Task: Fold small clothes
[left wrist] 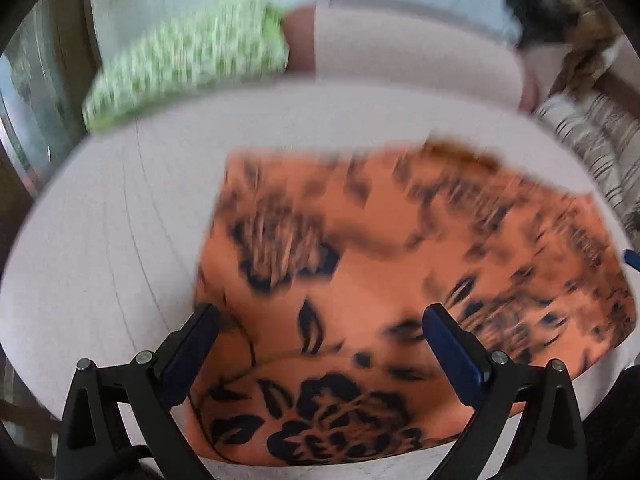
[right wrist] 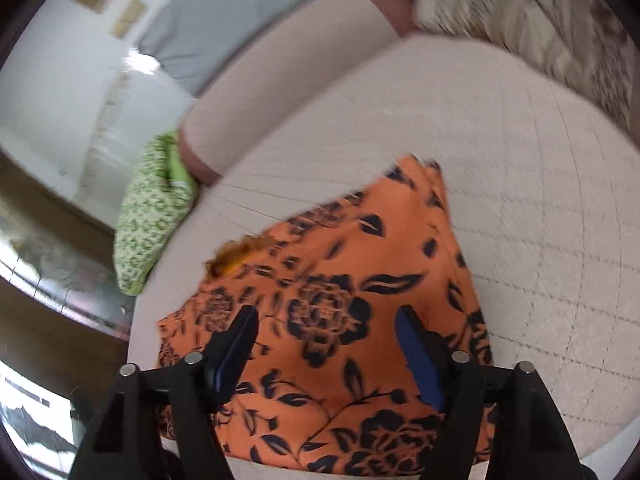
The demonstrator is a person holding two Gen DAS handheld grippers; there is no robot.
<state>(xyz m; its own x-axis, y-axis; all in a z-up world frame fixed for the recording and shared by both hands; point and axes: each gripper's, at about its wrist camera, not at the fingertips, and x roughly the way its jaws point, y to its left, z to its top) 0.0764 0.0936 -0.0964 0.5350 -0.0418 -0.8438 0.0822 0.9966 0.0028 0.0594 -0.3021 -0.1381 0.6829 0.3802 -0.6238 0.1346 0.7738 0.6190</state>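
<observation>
An orange garment with a black flower print (left wrist: 360, 280) lies spread on a pale quilted bed surface (left wrist: 120, 240). It also shows in the right wrist view (right wrist: 340, 300). My left gripper (left wrist: 320, 316) is open above the garment's near edge, with nothing between its fingers. My right gripper (right wrist: 326, 316) is open above the garment too, and empty. Both views are blurred by motion.
A green patterned pillow (left wrist: 188, 68) lies at the far left of the bed; it also shows in the right wrist view (right wrist: 154, 216). A pale bolster (left wrist: 416, 52) runs along the back. A striped cushion (left wrist: 592, 140) sits at the right.
</observation>
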